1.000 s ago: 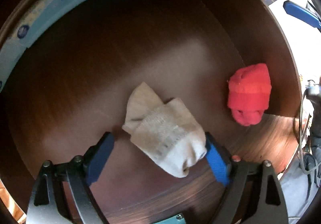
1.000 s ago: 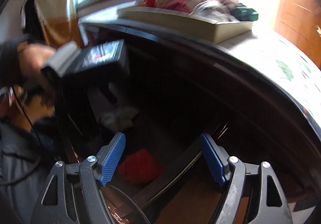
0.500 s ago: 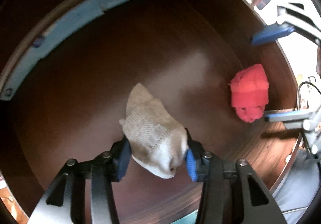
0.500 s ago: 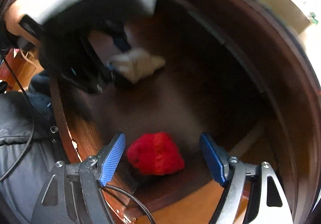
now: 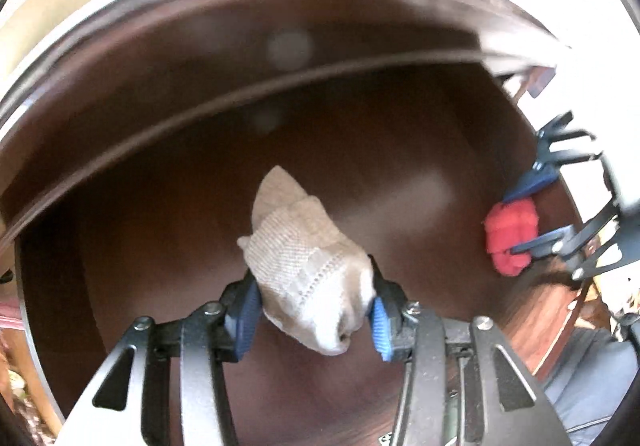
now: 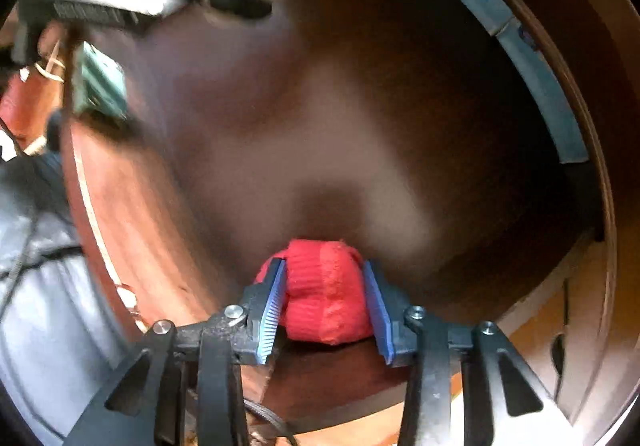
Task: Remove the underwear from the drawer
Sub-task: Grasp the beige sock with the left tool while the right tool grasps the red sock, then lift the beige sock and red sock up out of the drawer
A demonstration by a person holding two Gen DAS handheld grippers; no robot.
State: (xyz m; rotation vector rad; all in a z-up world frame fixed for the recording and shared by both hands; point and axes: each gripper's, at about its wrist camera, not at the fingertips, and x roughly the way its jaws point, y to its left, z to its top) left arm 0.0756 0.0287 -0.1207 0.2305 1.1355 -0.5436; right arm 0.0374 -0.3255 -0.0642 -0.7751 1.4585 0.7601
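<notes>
Beige knit bundle (image 5: 308, 270), red bundle (image 6: 326, 292)

a home, most likely a bedroom: a dark brown wooden drawer (image 5: 400, 150) pulled open from a piece of furniture, with small rolled pieces of clothing in it, one beige (image 5: 308, 270) and one red (image 6: 326, 294) (soft knit fabric, both). warm reddish wood panelling (image 6: 532, 330) shows beyond the drawer edge, and bright daylight comes in at the upper right of the left wrist view.
</notes>
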